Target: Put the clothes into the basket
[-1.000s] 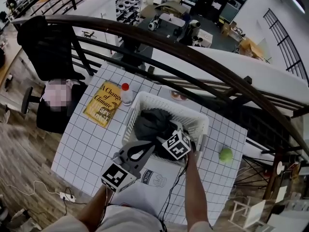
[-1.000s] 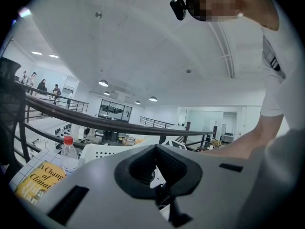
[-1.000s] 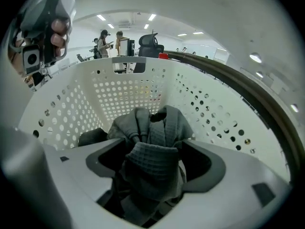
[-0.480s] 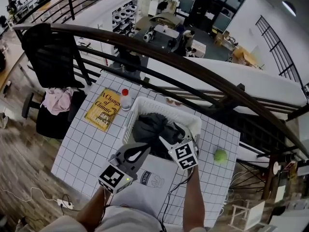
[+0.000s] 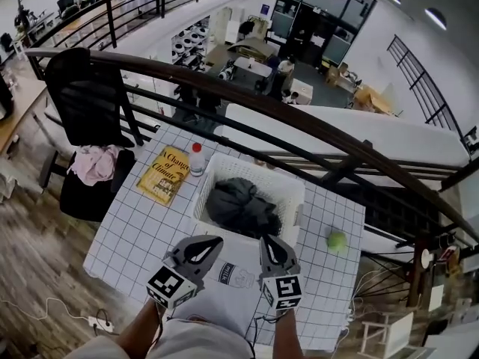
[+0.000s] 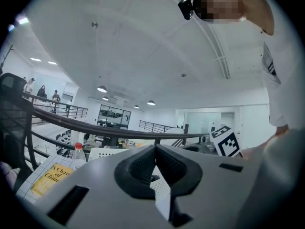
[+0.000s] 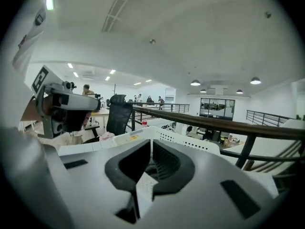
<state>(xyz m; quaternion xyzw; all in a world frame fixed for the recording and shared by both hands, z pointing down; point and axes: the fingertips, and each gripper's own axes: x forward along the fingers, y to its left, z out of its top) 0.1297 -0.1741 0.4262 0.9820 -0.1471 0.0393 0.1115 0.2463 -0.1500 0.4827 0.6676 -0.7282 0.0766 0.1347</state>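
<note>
A white plastic basket (image 5: 293,193) stands at the middle back of the gridded table, and a dark grey bundle of clothes (image 5: 241,206) lies inside it. In front of the basket a white garment with a dark print (image 5: 233,279) is spread flat. My left gripper (image 5: 217,239) hovers above that garment's left part, jaws shut and empty (image 6: 155,148). My right gripper (image 5: 267,239) hangs level just short of the basket's near wall. Its jaws have just been closing, with nothing between them (image 7: 151,142). The basket's perforated rim (image 7: 181,138) shows beyond them.
A yellow book (image 5: 166,173) and a red-capped bottle (image 5: 197,158) lie left of the basket, and a green ball (image 5: 337,239) lies to its right. A dark railing (image 5: 299,114) runs behind the table (image 5: 127,230). A black chair (image 5: 86,96) with pink cloth (image 5: 93,163) stands at left.
My right gripper has left the dark clothes in the basket, pulled back toward me, risen and shut its jaws. The left gripper has drawn back slightly. The dark bundle now lies free.
</note>
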